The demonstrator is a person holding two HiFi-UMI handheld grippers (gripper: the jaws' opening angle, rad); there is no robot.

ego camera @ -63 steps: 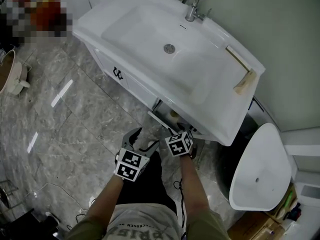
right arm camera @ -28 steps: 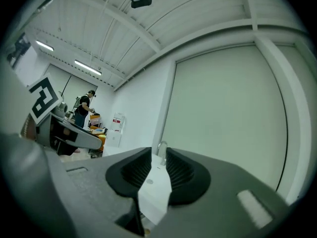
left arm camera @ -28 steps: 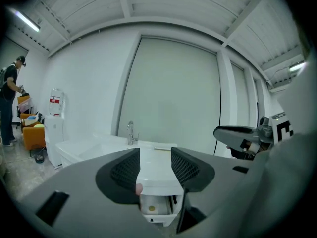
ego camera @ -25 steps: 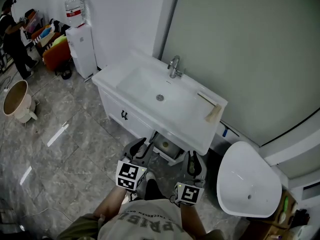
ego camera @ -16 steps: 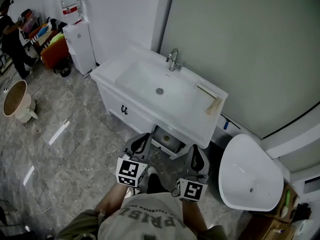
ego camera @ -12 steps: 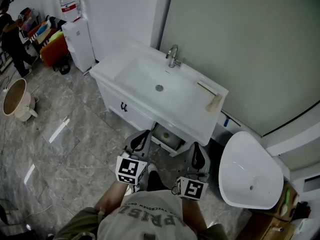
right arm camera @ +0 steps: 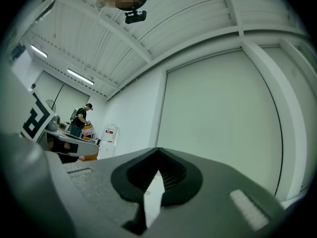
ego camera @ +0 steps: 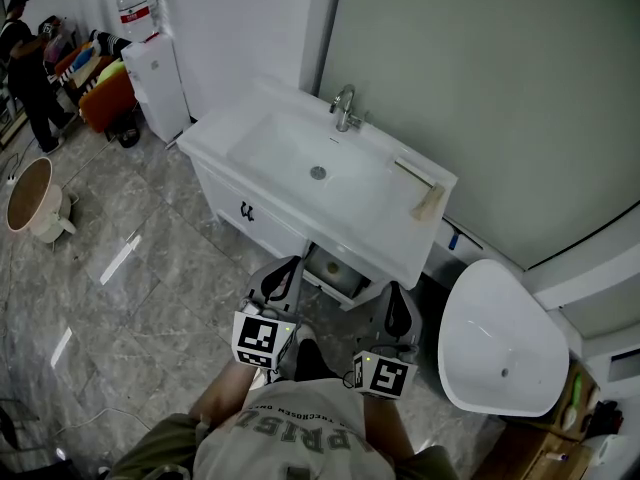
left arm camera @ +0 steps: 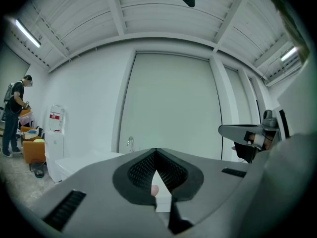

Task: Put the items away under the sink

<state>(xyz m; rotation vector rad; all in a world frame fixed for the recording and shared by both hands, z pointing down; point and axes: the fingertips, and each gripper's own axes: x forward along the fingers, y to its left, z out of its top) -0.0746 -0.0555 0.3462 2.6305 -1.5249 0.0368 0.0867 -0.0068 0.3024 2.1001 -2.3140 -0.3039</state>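
The white sink cabinet (ego camera: 300,158) with its faucet (ego camera: 345,108) stands ahead of me. Below the basin's right part an opening (ego camera: 335,271) shows a compartment with pale items inside, too small to name. A beige wooden piece (ego camera: 425,196) lies on the counter's right end. My left gripper (ego camera: 283,271) and right gripper (ego camera: 396,298) are held upright near my chest, short of the cabinet. In the left gripper view the jaws (left arm camera: 156,152) meet at their tips, shut and empty. The right gripper (right arm camera: 158,158) is likewise shut with nothing in it.
A white oval toilet lid (ego camera: 500,338) sits to the right of the cabinet. A water dispenser (ego camera: 150,58) stands at the back left, a person (ego camera: 25,78) beyond it. A round tub (ego camera: 35,203) rests on the grey marble floor at left. A cluttered box (ego camera: 580,418) fills the lower right corner.
I have backed away and risen, so the whole cabinet now shows. Both grippers came back from the opening under the sink. The left gripper, open before, is now shut.
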